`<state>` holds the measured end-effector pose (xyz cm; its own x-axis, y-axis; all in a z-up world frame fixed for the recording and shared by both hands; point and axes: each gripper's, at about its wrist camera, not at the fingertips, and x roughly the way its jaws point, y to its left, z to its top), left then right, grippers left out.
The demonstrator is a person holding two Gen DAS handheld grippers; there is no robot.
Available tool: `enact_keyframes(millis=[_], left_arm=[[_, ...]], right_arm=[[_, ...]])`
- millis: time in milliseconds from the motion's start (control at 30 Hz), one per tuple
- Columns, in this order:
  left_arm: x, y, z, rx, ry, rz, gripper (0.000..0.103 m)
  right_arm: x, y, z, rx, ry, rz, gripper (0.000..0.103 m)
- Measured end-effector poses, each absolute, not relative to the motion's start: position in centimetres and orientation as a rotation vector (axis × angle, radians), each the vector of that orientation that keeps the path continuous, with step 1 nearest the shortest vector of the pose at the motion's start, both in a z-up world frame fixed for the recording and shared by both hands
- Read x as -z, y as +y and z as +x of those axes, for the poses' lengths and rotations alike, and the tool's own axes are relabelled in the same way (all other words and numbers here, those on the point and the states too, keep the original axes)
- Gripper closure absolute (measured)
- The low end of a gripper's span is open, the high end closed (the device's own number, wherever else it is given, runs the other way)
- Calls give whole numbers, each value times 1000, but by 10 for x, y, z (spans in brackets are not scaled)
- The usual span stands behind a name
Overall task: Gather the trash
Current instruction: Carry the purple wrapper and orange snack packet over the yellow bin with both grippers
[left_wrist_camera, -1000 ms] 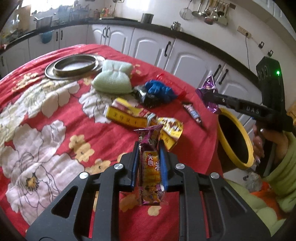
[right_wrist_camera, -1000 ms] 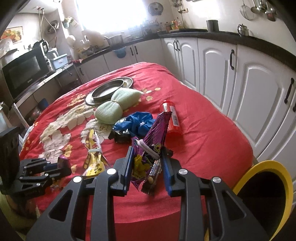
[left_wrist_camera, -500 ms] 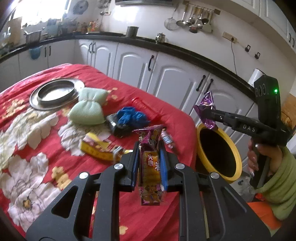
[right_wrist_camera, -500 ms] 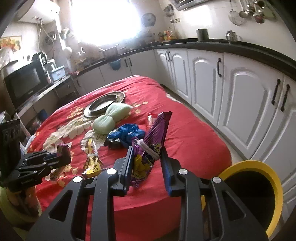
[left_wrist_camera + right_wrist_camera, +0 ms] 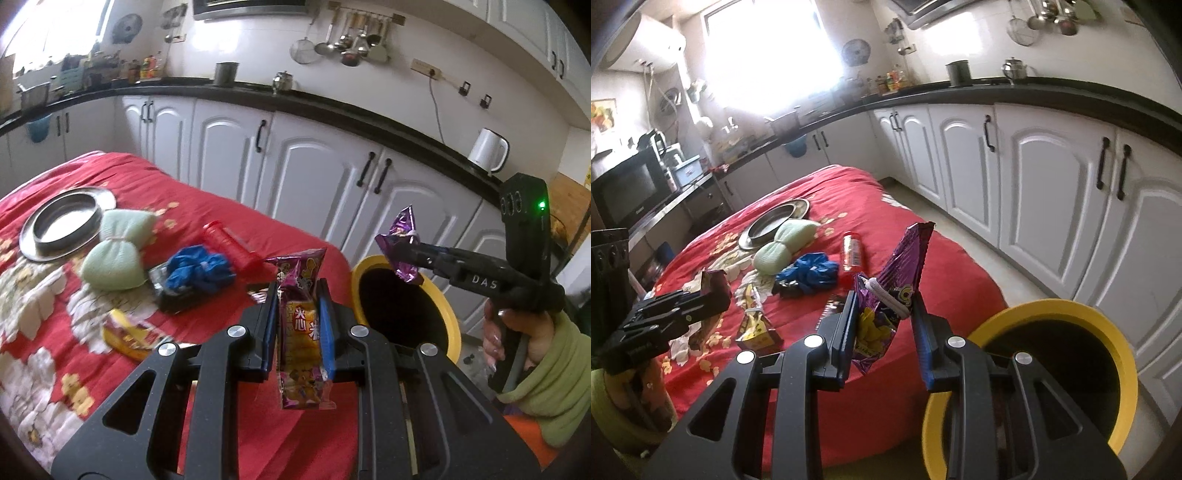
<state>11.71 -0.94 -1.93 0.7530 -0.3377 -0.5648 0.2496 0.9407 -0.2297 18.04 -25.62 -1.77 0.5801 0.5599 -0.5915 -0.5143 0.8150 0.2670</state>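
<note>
Litter lies across the red-clothed bench: a yellow wrapper and a blue crumpled bag. Left claw is clamped on an orange-and-purple snack packet. Right claw pinches a purple wrapper, beside the yellow-rimmed bin on the floor.

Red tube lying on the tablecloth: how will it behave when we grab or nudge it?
The red tube lies on its side and looks round, so a nudge would probably roll it across the tablecloth. It looks rigid, likely holding shape in a hand-held gripper. Its smooth surface may slip.
</note>
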Motion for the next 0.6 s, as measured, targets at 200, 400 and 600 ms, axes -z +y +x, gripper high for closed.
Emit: enact_keyframes(millis=[200,400,600], left_arm=[[16,-32,126,372,641,-126,89],[14,-55,134,423,637,-108,89],[17,-76,141,464,649,-99,89]], right_arm=[[20,-279,181,-584,713,101,76],[20,-301,179,-535,701,137,76],[23,-329,179,-482,691,181,76]])
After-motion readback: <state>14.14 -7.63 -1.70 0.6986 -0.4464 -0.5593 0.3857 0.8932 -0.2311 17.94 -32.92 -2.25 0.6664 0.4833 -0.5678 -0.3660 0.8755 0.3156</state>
